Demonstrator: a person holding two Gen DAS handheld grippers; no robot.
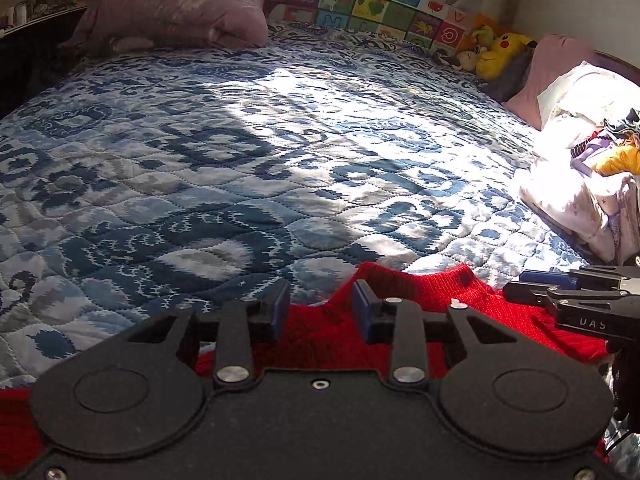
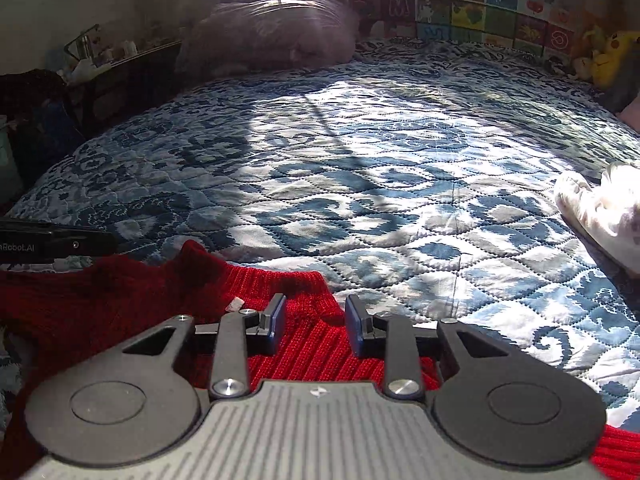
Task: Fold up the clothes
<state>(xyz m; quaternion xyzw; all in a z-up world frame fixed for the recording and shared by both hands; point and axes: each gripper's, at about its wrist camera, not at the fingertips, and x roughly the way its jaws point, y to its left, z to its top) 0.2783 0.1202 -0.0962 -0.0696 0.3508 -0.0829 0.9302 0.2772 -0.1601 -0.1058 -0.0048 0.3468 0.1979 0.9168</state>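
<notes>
A red knitted sweater (image 1: 436, 300) lies bunched at the near edge of the bed; in the right wrist view the same sweater (image 2: 308, 344) spreads under my fingers. My left gripper (image 1: 322, 308) is open, its blue pads standing on either side of a raised red fold without closing on it. My right gripper (image 2: 314, 318) is also open, hovering just above the ribbed knit near its far edge. In the left wrist view the right gripper (image 1: 560, 288) enters from the right over the sweater. The left gripper's black body (image 2: 56, 240) shows at the left edge of the right wrist view.
A blue-and-white quilted bedspread (image 1: 260, 152) covers the bed. A purple pillow (image 1: 180, 8) lies at the far left, plush toys (image 1: 500, 54) at the far right corner. A heap of pale clothes (image 1: 592, 176) sits on the right. A colourful alphabet mat (image 1: 360, 0) lines the back.
</notes>
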